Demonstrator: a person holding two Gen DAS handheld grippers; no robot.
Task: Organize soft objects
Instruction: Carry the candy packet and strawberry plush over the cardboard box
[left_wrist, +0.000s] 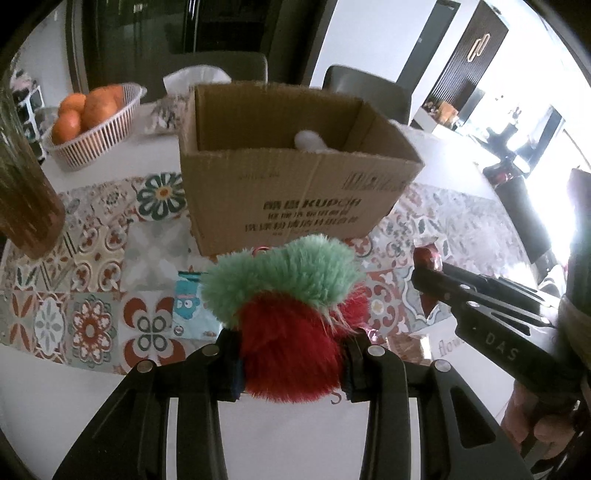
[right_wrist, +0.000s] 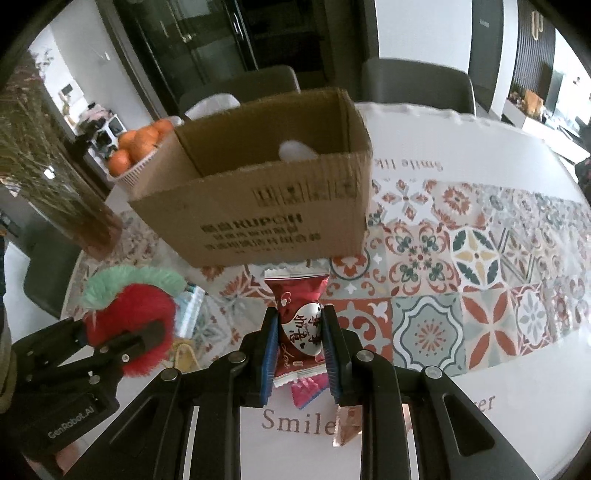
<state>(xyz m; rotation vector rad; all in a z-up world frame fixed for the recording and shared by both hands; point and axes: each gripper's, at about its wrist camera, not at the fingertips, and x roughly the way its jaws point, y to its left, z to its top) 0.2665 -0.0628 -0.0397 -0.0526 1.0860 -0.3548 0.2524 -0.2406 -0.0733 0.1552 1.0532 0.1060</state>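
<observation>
My left gripper (left_wrist: 291, 358) is shut on a furry red and green pompom (left_wrist: 288, 306), held above the table in front of an open cardboard box (left_wrist: 295, 195). A white soft object (left_wrist: 309, 140) lies inside the box. My right gripper (right_wrist: 300, 354) is shut on a red candy packet (right_wrist: 300, 325), also in front of the box (right_wrist: 258, 221). The right view shows the left gripper (right_wrist: 122, 343) with the pompom (right_wrist: 129, 314) at lower left. The left view shows the right gripper (left_wrist: 428, 273) with the packet (left_wrist: 426, 258) at right.
A white basket of oranges (left_wrist: 88, 122) and a tissue pack (left_wrist: 195, 79) stand behind the box at left. A brown vase of dried stems (left_wrist: 26, 199) stands at far left. A light blue cartoon packet (left_wrist: 186, 306), a pink wrapper (right_wrist: 306, 391) and a copper wrapper (right_wrist: 347, 428) lie on the patterned tablecloth (right_wrist: 480, 258).
</observation>
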